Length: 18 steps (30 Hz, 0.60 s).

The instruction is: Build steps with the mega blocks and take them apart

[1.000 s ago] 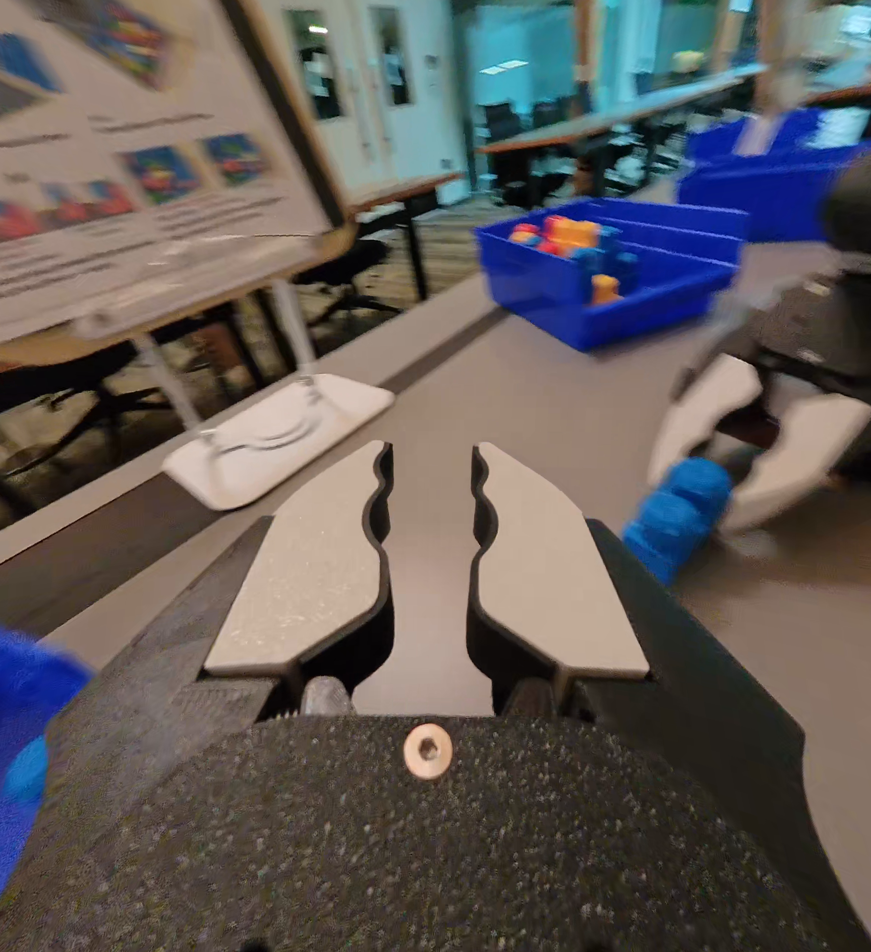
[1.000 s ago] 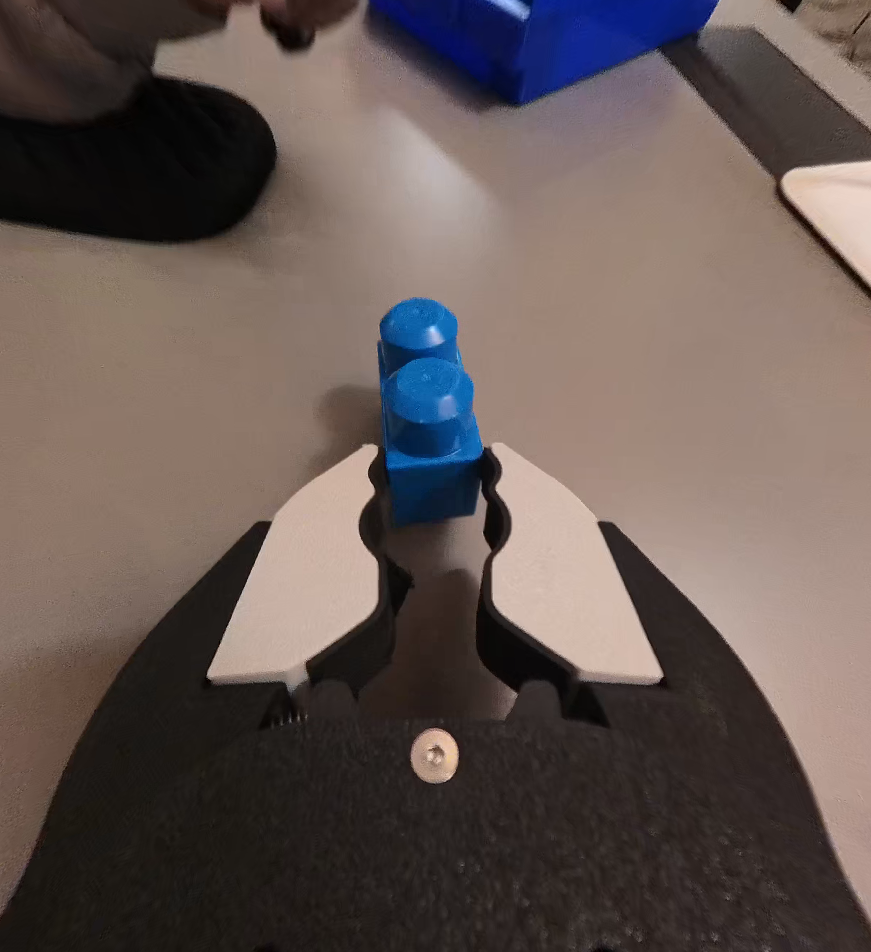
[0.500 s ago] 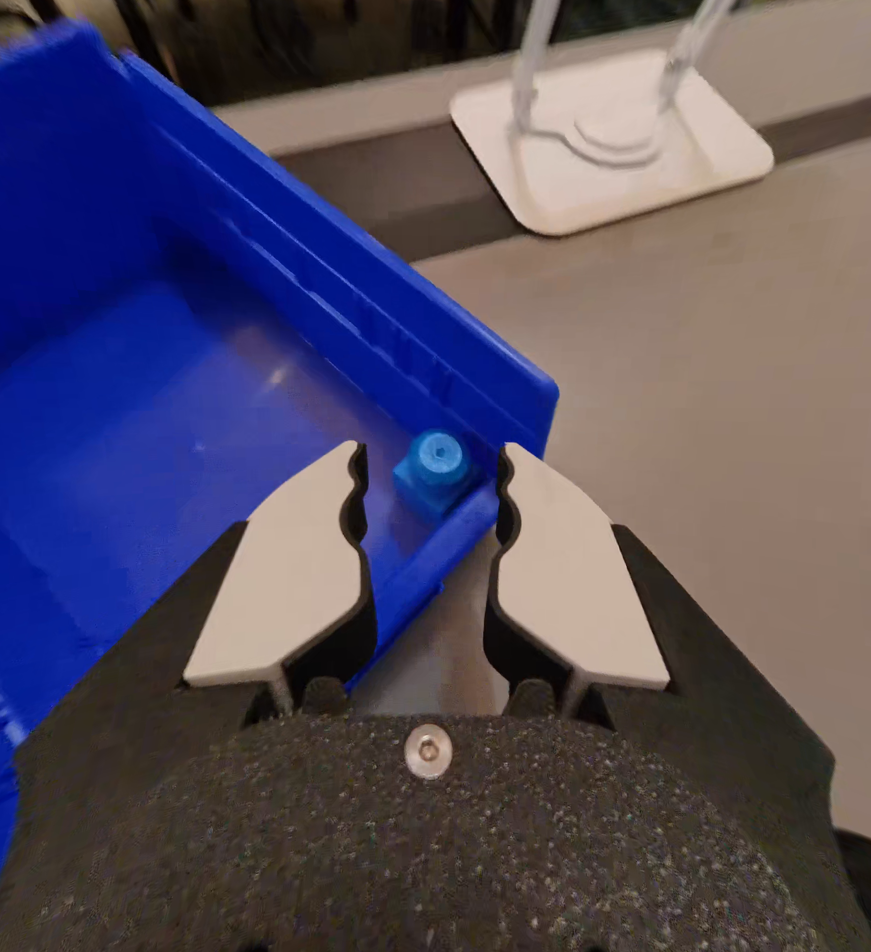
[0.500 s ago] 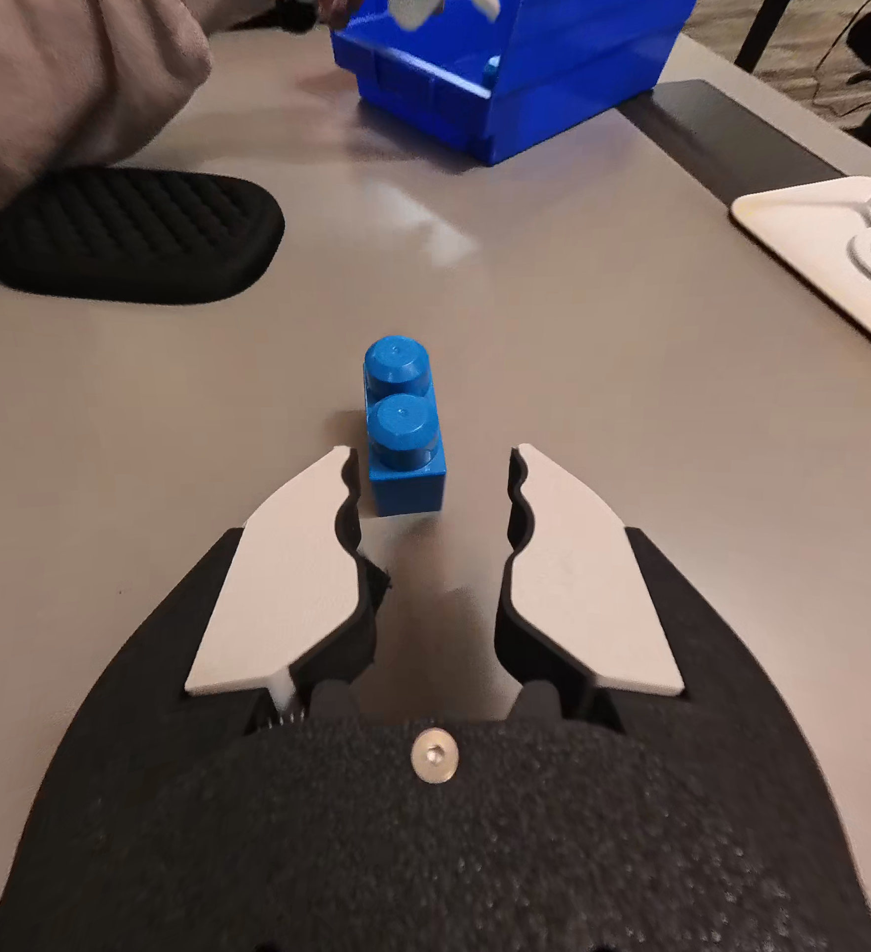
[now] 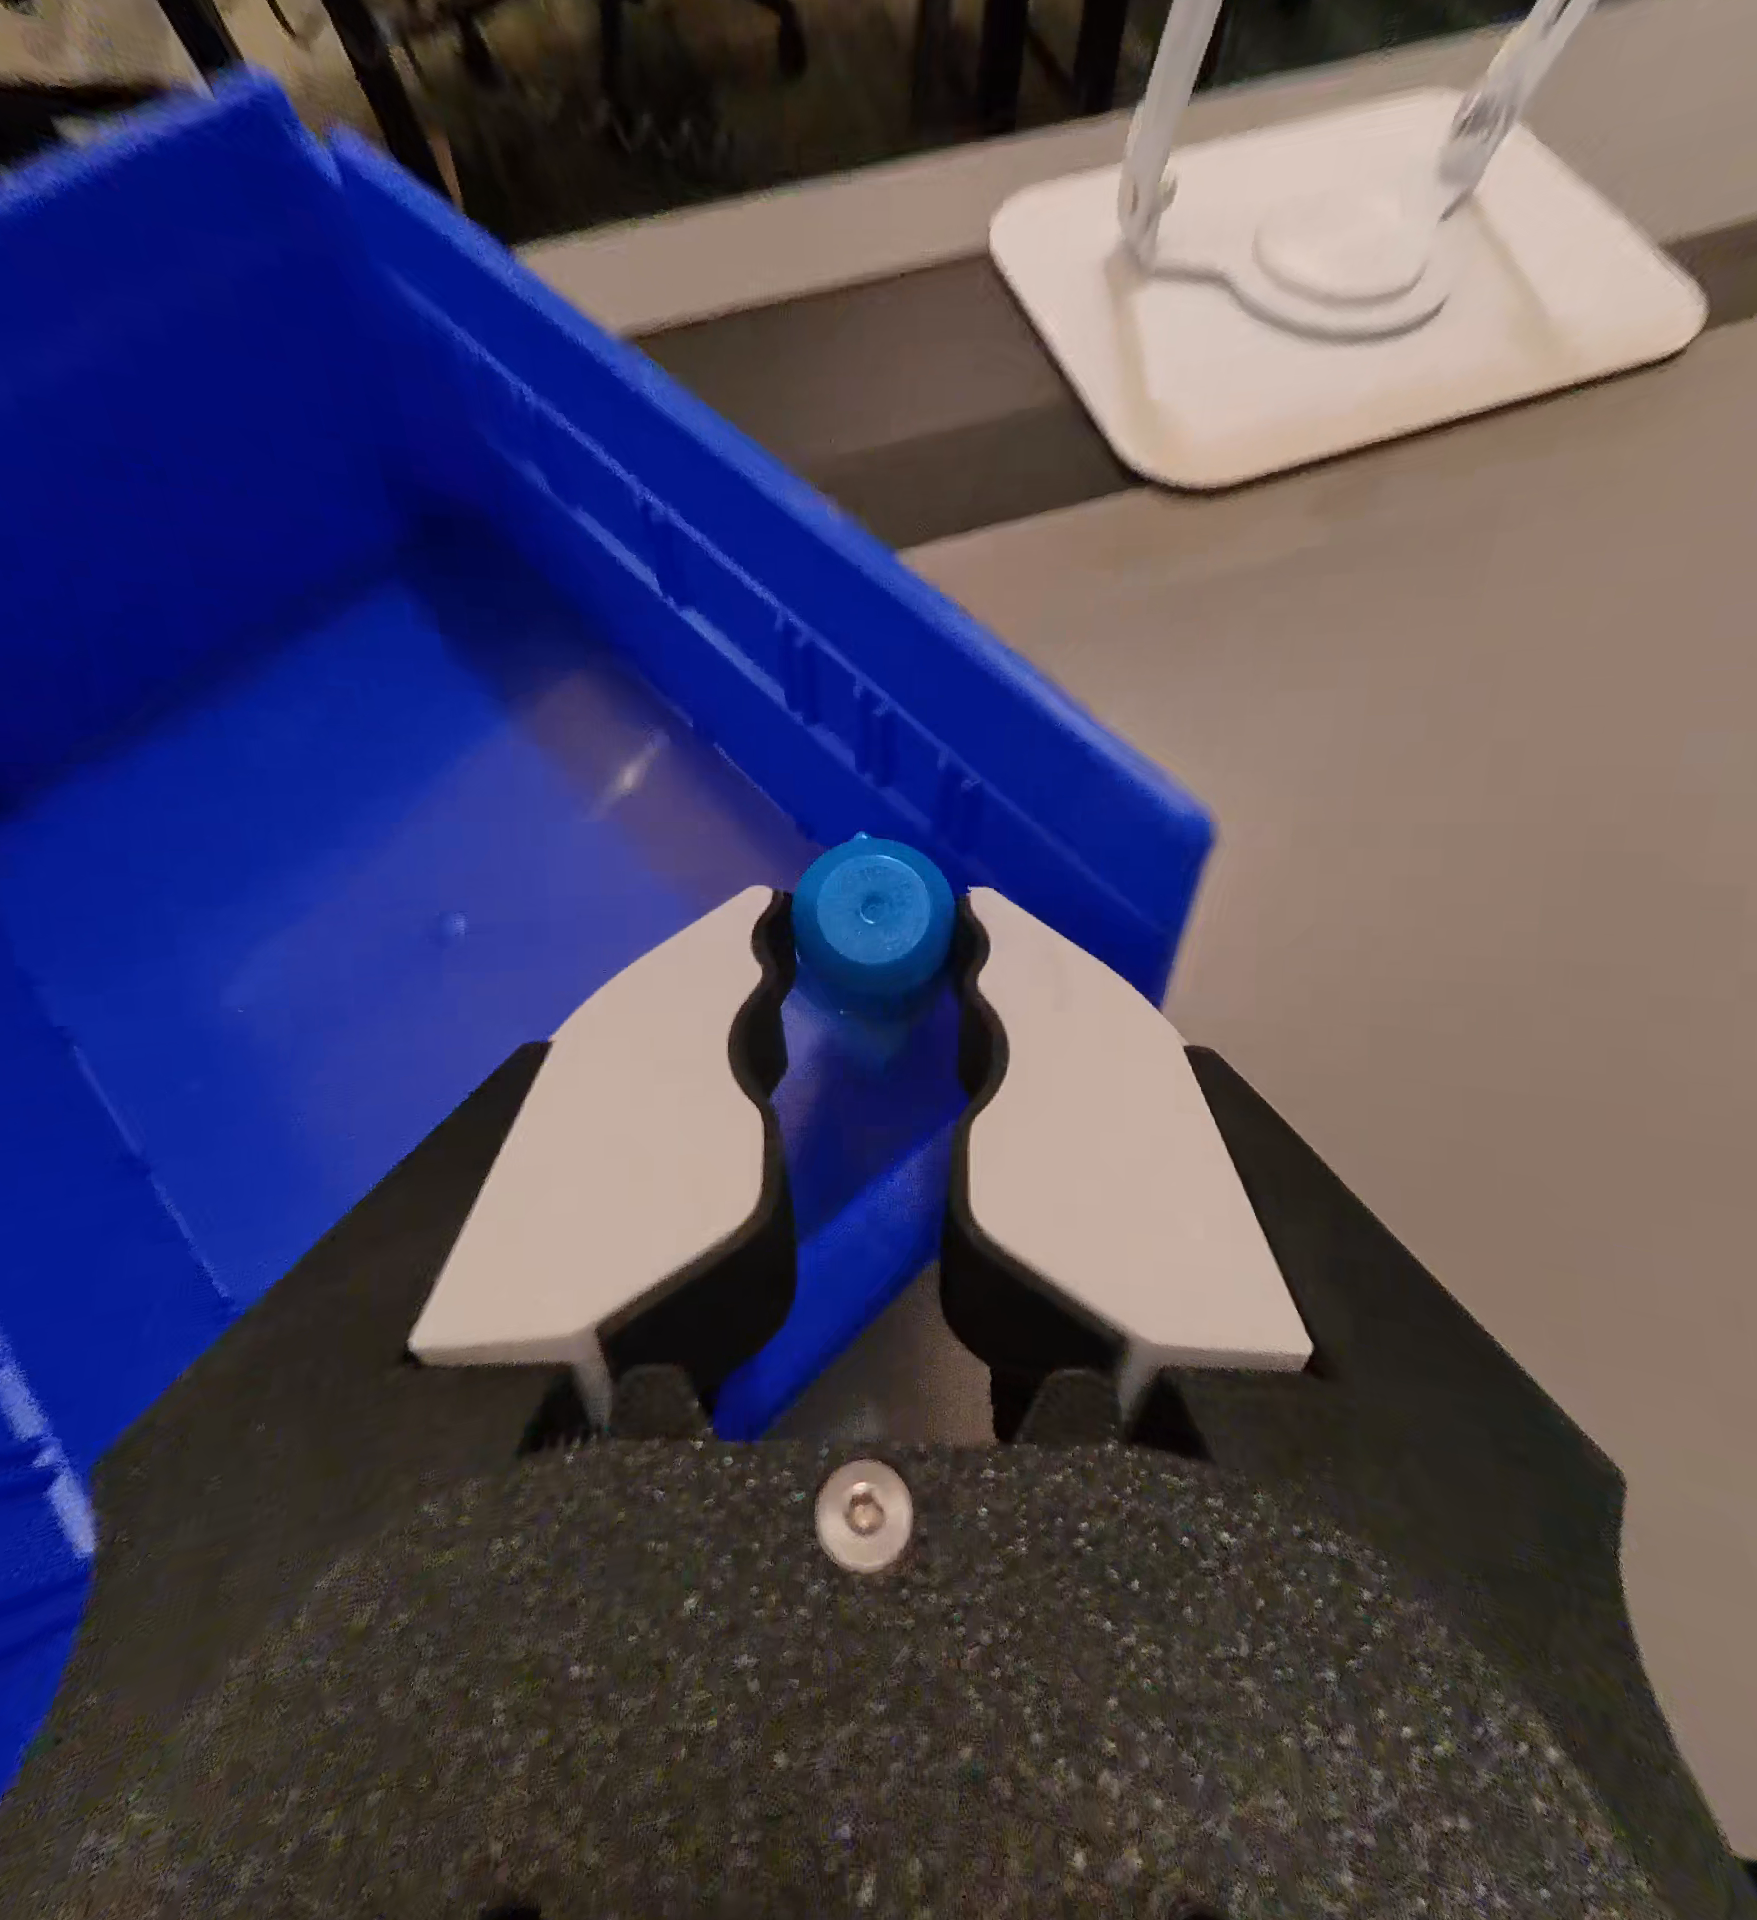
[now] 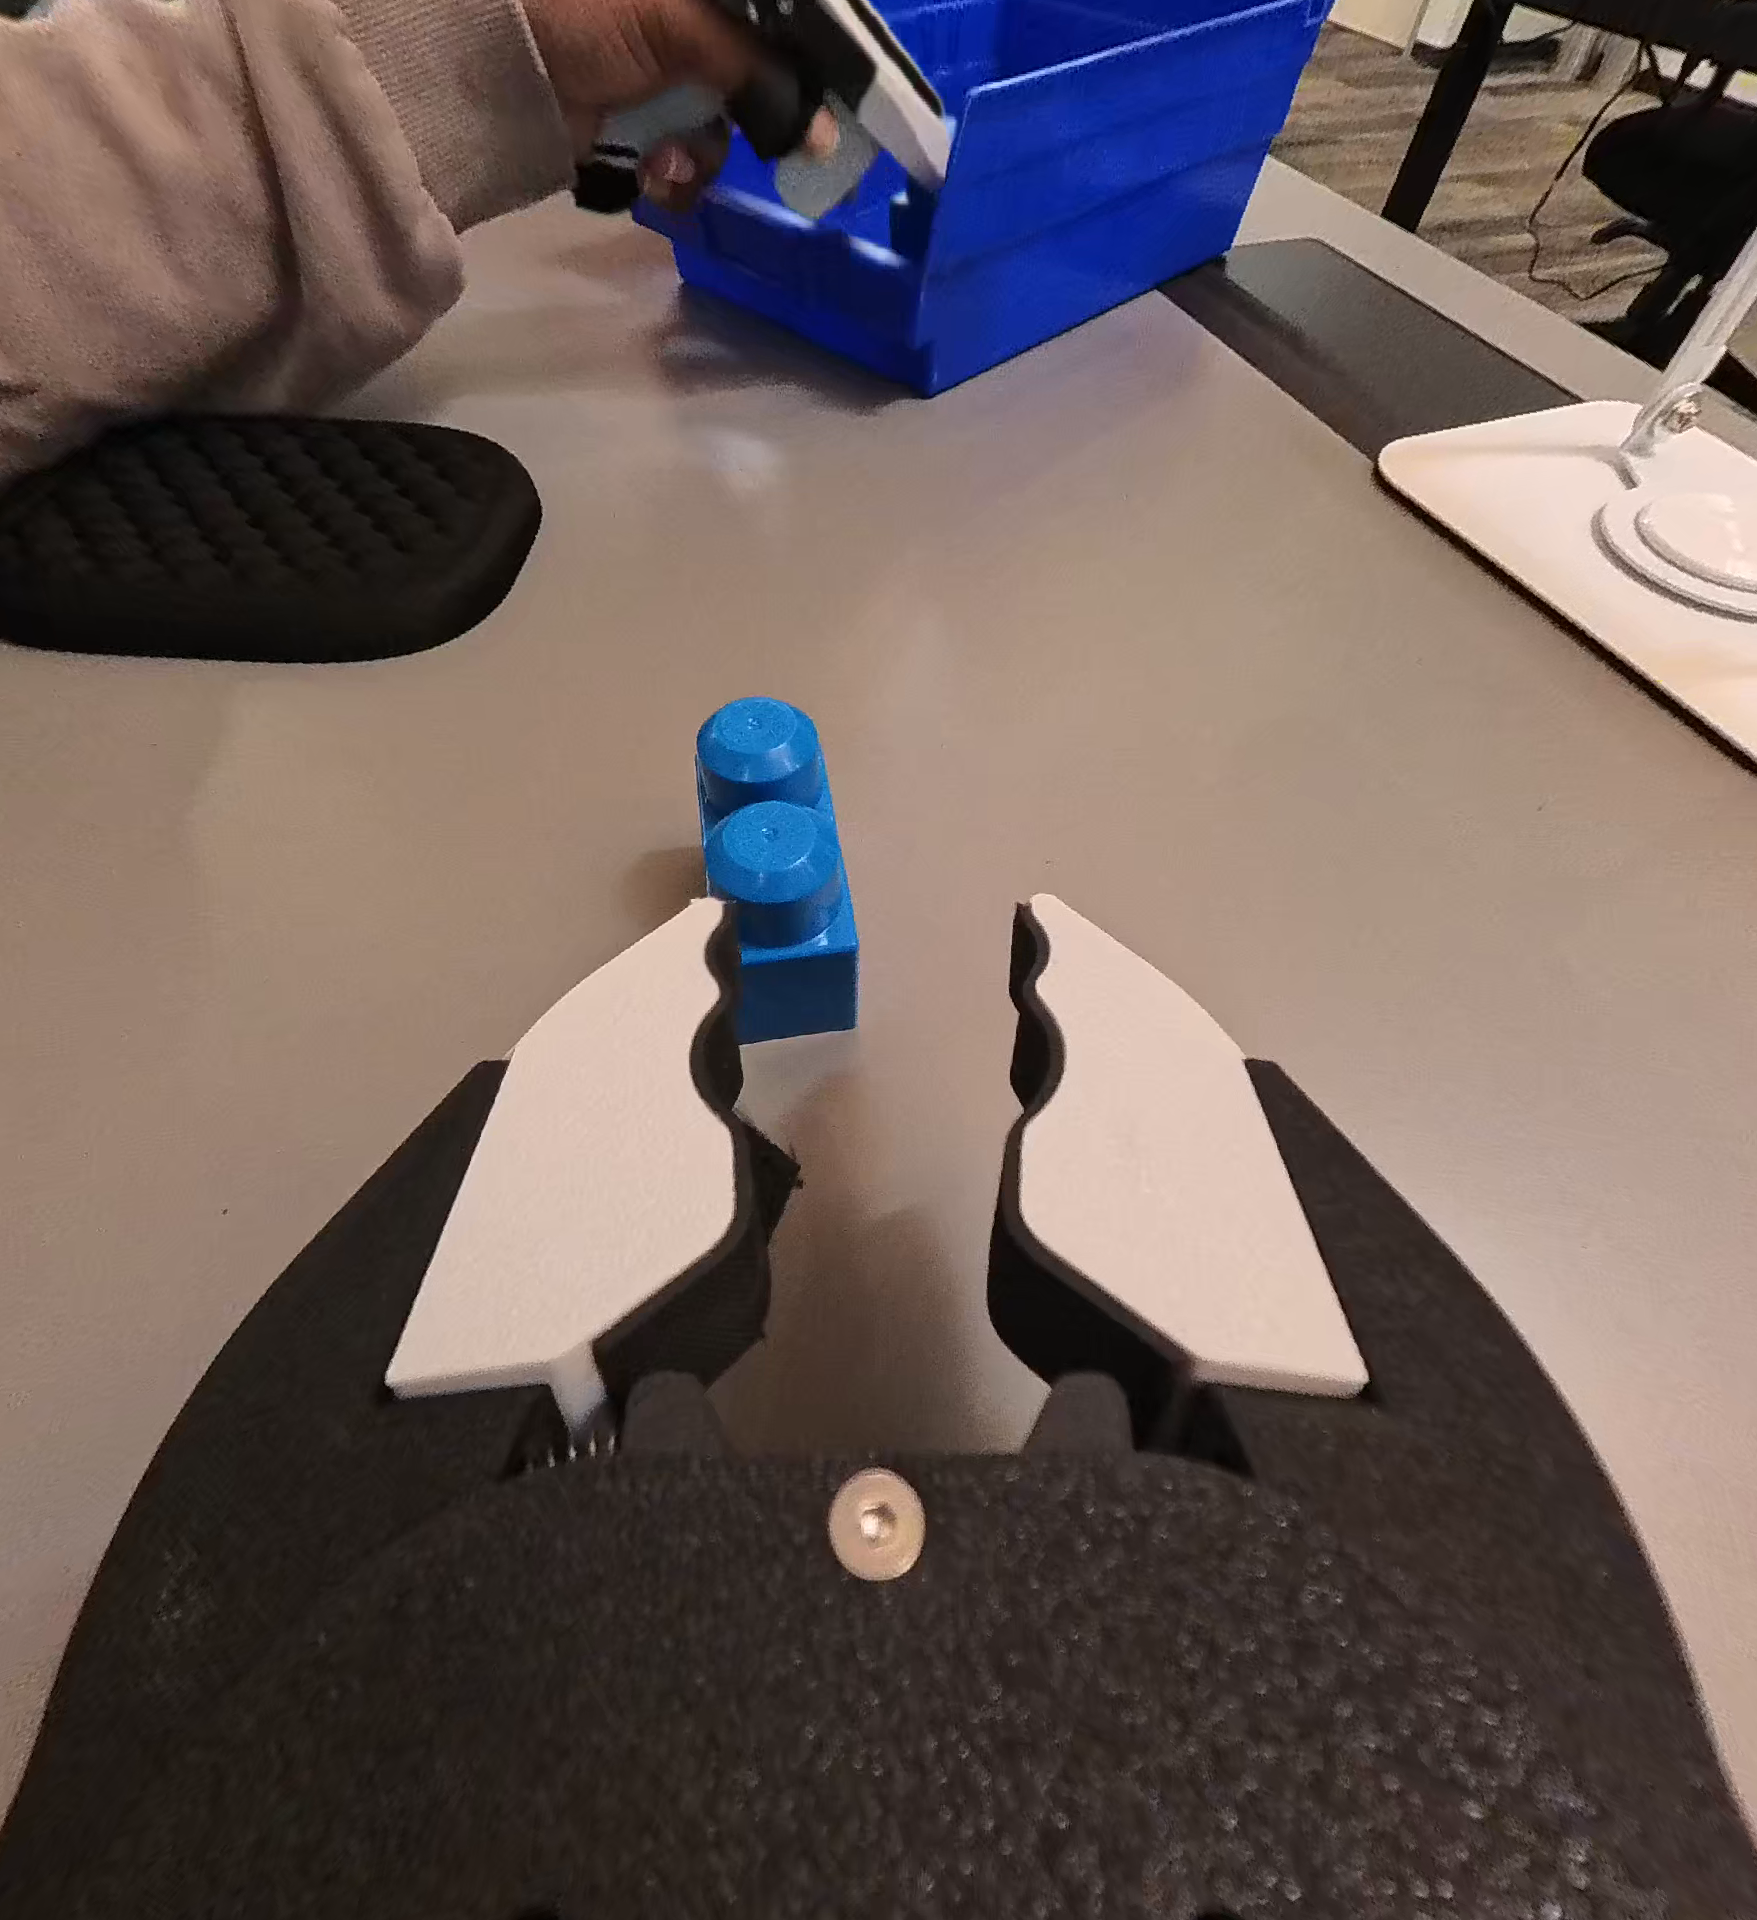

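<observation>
My left gripper (image 5: 869, 914) is shut on a small blue one-stud block (image 5: 872, 935) and holds it at the near right corner inside the blue bin (image 5: 645, 582). In the right wrist view, a blue two-stud block (image 6: 775, 878) stands upright on the grey table (image 6: 1217, 727). My right gripper (image 6: 869, 914) is open around its near end, and the left fingertip (image 6: 692, 940) is close beside the block. The left gripper (image 6: 853, 114), held by a hand, shows far off reaching into the blue bin (image 6: 1061, 239).
A black textured pad (image 6: 240, 535) lies at the left, under a person's sleeve (image 6: 178, 208). A white stand base (image 6: 1643, 582) sits at the right edge, also in the left wrist view (image 5: 1341, 301). A dark strip (image 6: 1373, 332) runs along the table's far side. The left gripper's tips are roughly 40 cm from the right gripper's.
My left gripper swung from the table to the blue bin and closed on the small blue block. My right gripper let go of the two-stud block, opened wide and drew back slightly.
</observation>
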Motion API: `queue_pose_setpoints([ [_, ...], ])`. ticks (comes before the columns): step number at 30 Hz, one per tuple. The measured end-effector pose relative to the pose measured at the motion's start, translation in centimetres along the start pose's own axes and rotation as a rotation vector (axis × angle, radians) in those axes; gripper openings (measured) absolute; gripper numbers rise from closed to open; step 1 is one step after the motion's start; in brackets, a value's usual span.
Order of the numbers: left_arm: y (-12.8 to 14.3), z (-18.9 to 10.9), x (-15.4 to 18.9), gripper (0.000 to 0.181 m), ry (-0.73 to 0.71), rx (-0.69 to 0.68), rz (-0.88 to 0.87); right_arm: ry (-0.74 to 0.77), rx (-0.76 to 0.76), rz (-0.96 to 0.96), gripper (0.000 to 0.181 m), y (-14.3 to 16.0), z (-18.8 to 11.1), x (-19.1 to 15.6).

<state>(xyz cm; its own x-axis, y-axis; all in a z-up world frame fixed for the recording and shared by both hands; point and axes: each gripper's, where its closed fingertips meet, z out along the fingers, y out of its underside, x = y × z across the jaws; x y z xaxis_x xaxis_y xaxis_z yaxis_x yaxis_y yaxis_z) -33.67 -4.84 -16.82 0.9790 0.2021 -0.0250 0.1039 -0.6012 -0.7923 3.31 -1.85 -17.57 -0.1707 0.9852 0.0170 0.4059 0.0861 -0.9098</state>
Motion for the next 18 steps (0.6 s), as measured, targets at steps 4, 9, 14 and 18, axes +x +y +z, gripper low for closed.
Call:
queue_pose_setpoints([
  [4, -3.5, -4.6, 3.8, 0.029, 0.06, 0.16, 0.062, -0.001, 0.01, 0.007, 0.049, -0.1, -0.1, 0.2],
  [9, -5.2, -8.1, 12.0, 0.029, 0.267, 0.236, 0.178, -0.006, 0.009, 0.0, 0.05, -0.1, 0.0, 0.0],
  [14, -2.4, -6.9, 18.7, 0.029, 0.422, 0.11, 0.286, -0.011, -0.013, -0.014, 0.05, 0.1, 0.4, -0.4],
  [18, 1.1, -5.3, 22.5, 0.029, 0.509, -0.015, 0.323, -0.015, -0.029, -0.037, 0.05, -0.3, 0.7, -1.1],
])
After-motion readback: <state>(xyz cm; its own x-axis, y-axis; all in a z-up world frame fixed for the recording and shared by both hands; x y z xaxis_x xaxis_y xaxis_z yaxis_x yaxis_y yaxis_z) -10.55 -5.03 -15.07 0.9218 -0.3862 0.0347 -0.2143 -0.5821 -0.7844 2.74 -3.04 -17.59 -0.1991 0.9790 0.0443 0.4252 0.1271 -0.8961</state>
